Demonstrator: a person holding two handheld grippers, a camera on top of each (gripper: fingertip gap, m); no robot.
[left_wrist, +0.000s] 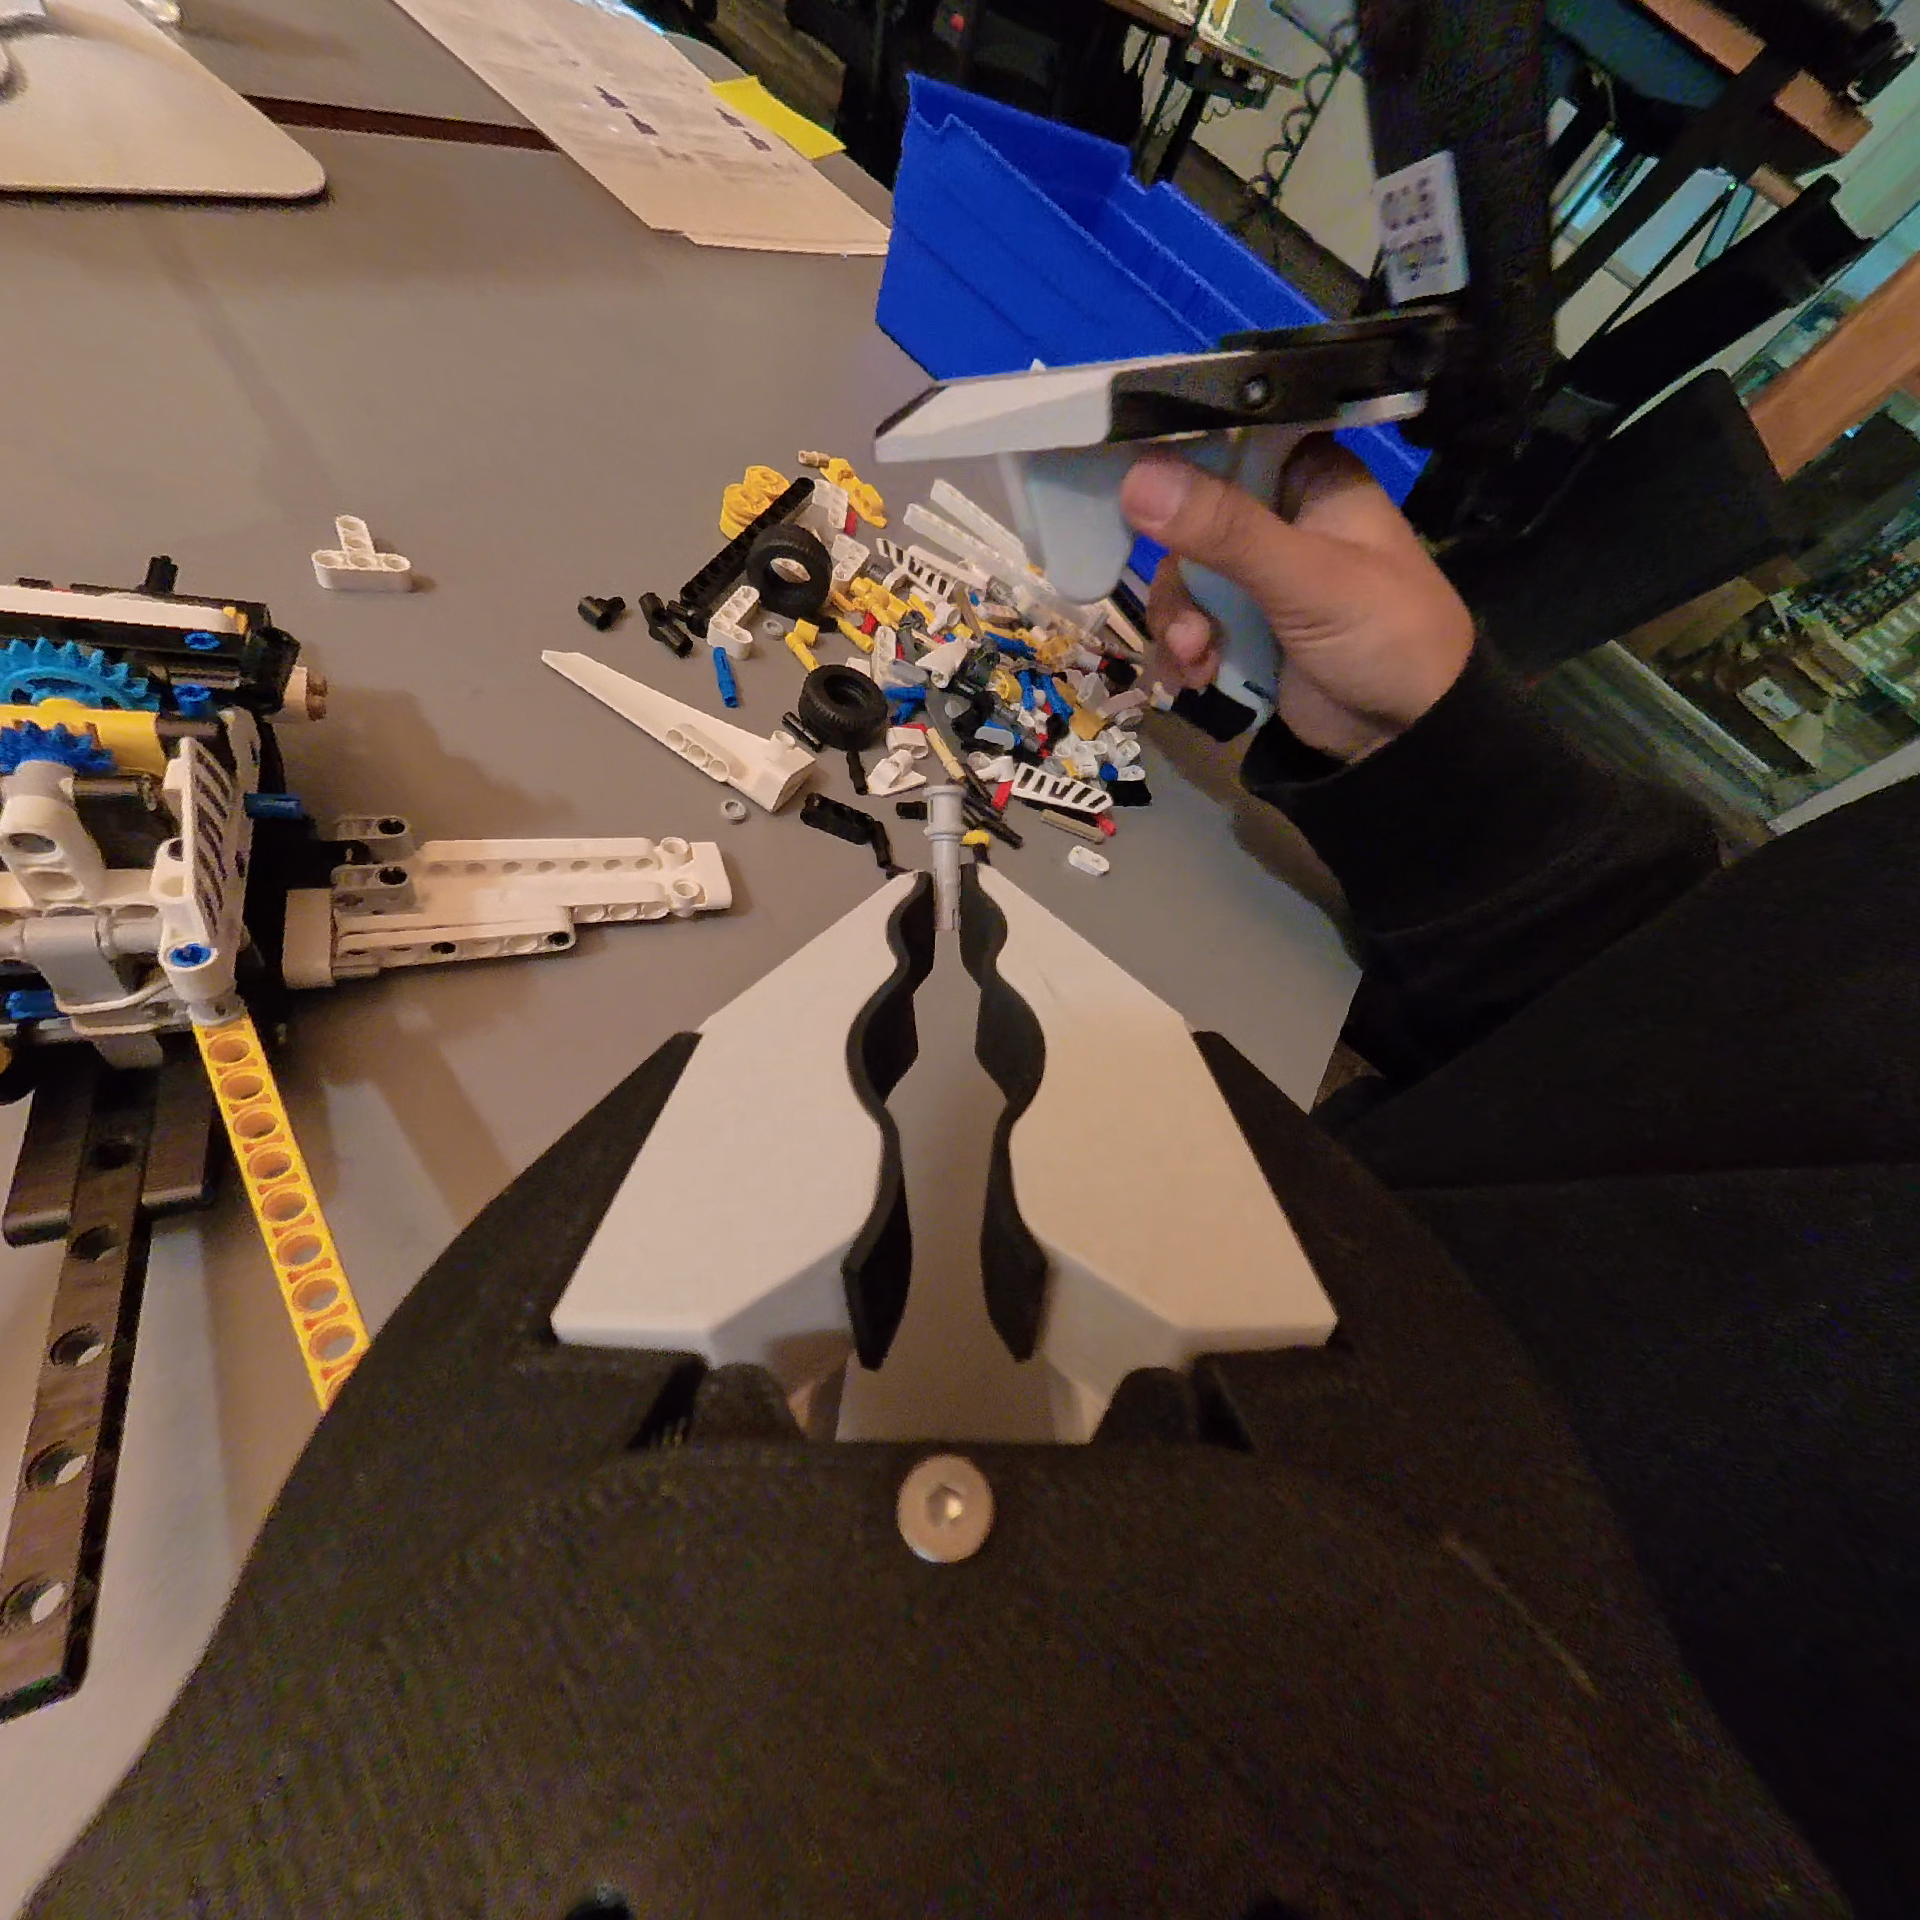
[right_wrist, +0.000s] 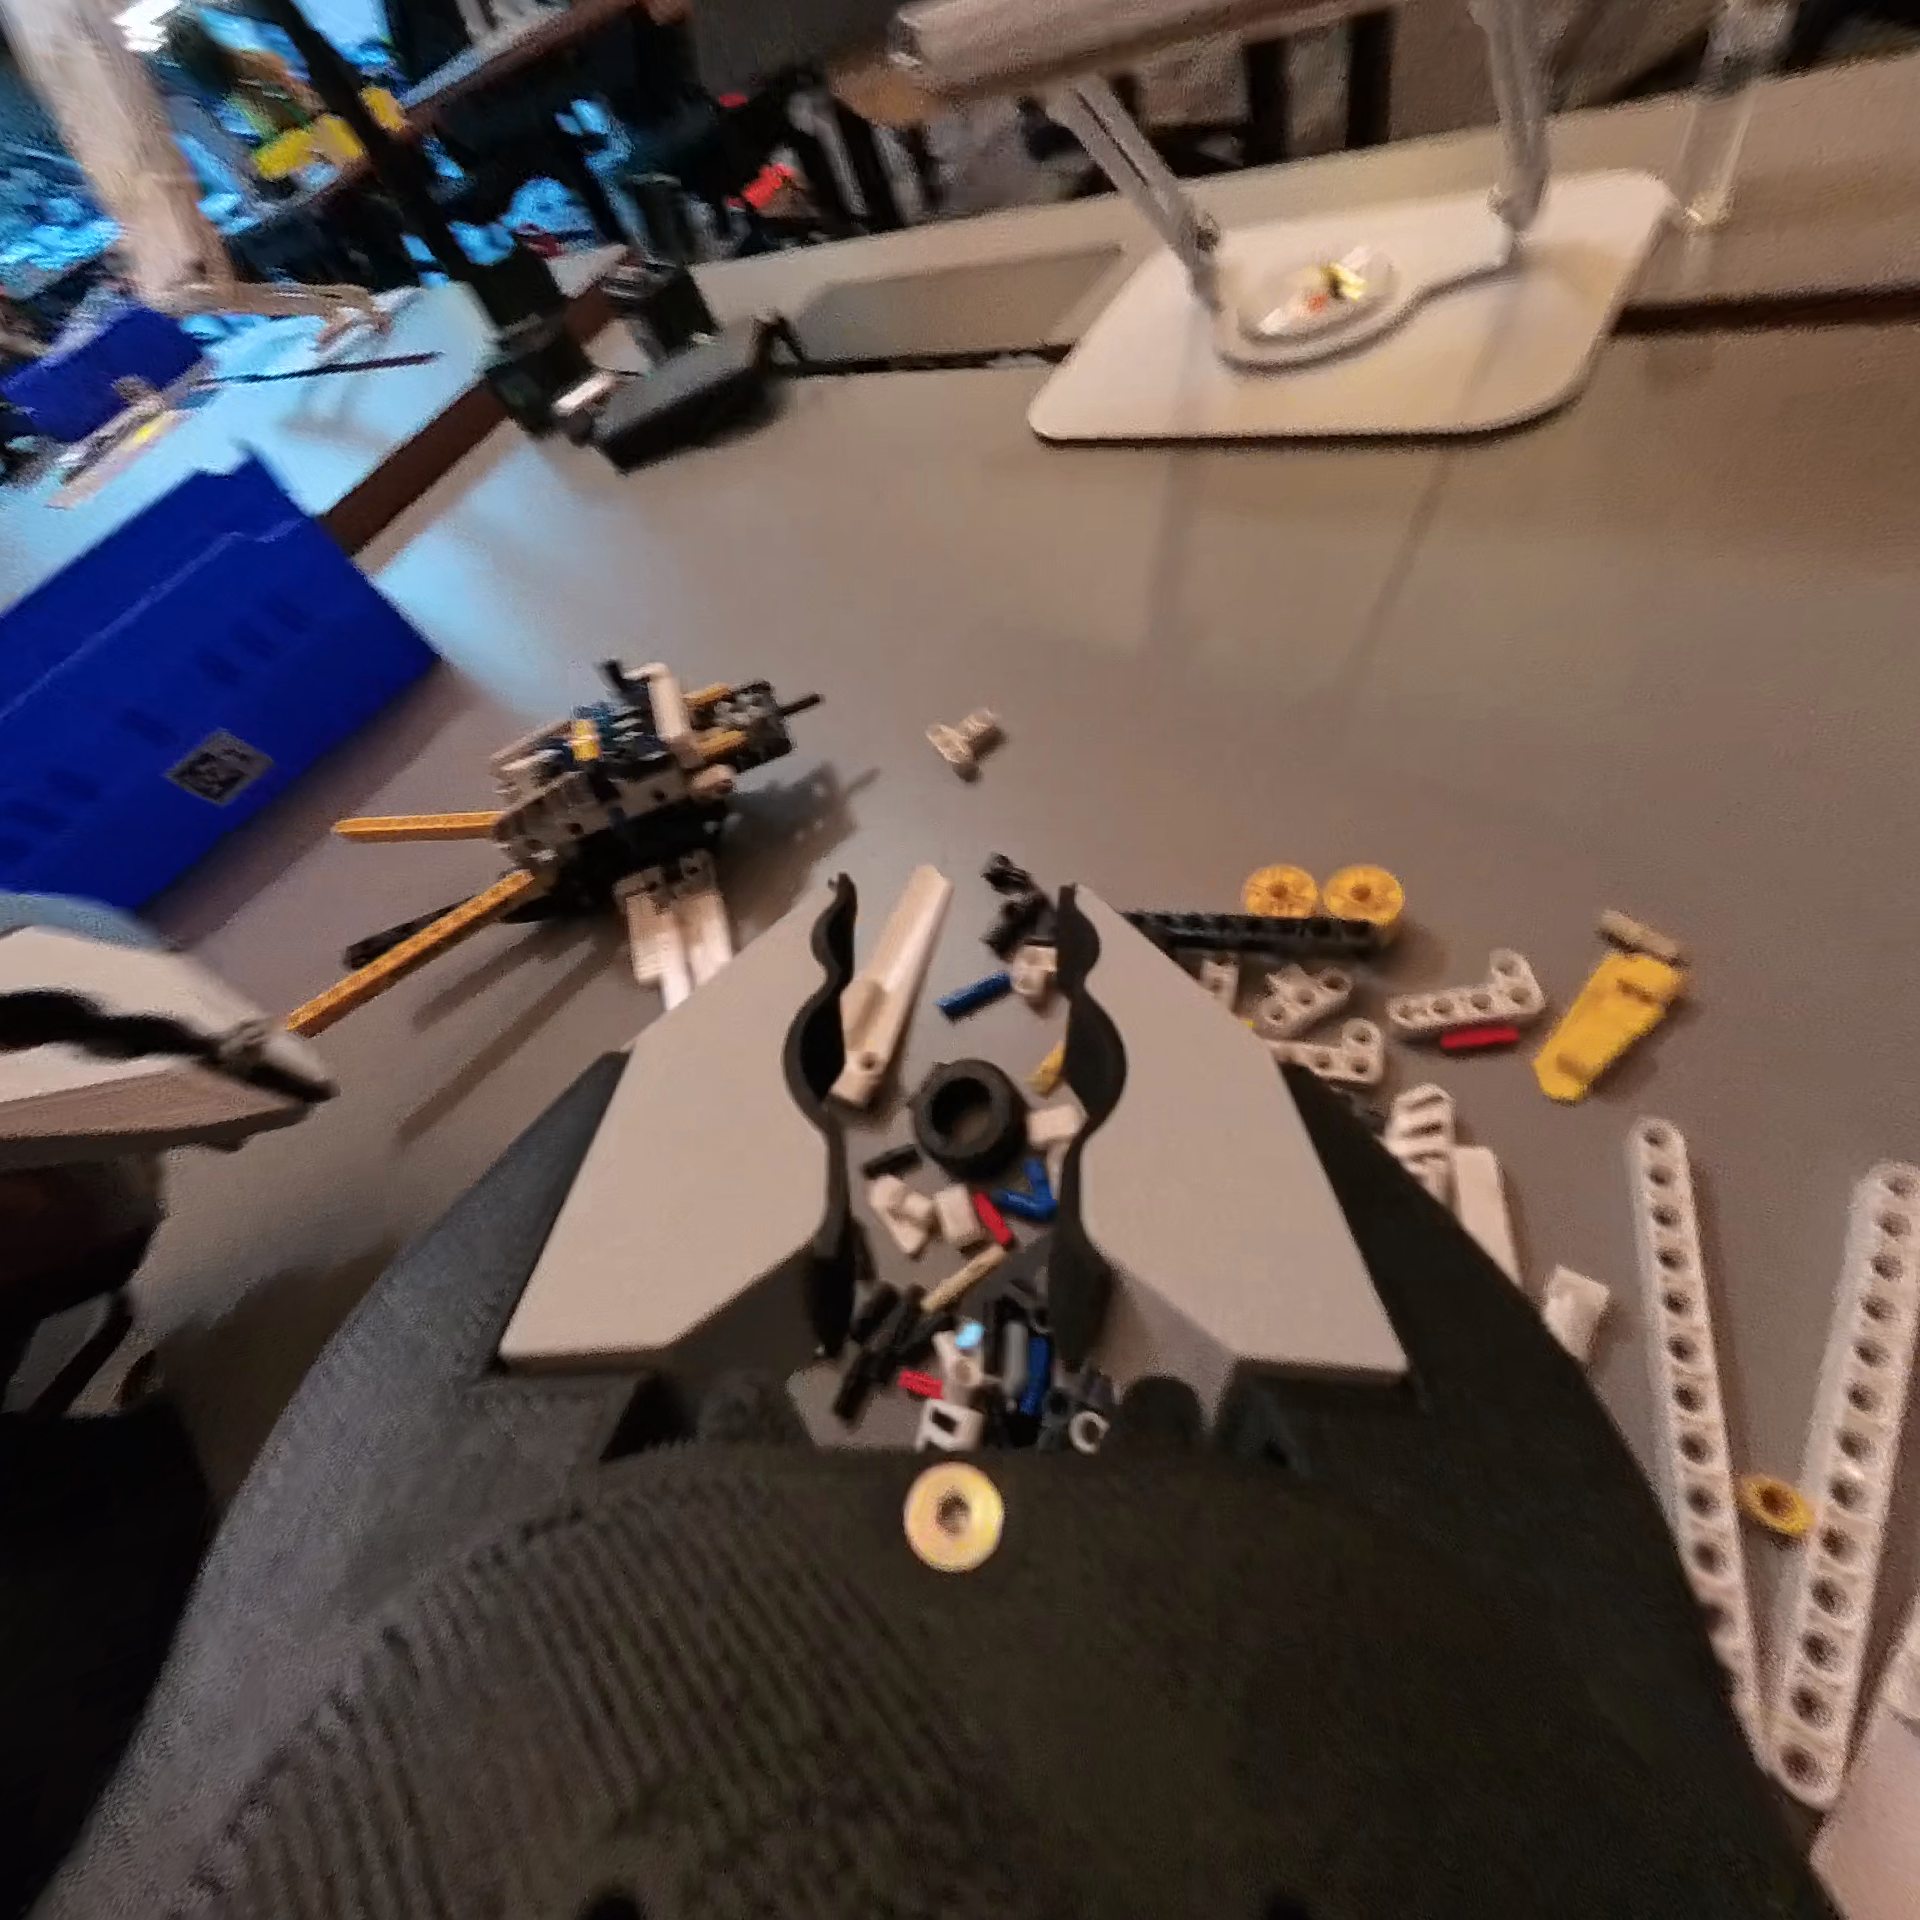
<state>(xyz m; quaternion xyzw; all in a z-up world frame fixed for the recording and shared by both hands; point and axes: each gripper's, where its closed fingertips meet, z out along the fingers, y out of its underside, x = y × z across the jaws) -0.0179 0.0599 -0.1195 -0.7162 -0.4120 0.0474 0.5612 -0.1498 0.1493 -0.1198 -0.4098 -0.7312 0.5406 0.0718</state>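
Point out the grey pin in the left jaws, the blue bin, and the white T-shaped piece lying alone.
grey pin (left_wrist: 943, 831): left wrist view, on its shaft.
blue bin (left_wrist: 997, 281): left wrist view, on its side wall.
white T-shaped piece (left_wrist: 361, 558): left wrist view, on its middle.

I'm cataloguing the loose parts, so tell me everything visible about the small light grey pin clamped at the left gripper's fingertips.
The small light grey plastic pin is a slim round peg with a flanged collar near its far end and a narrower shaft. It points straight forward from the left gripper, whose black wavy pads press on its near end from both sides. Its far end projects free above the grey table, near the pile of small mixed building pieces.
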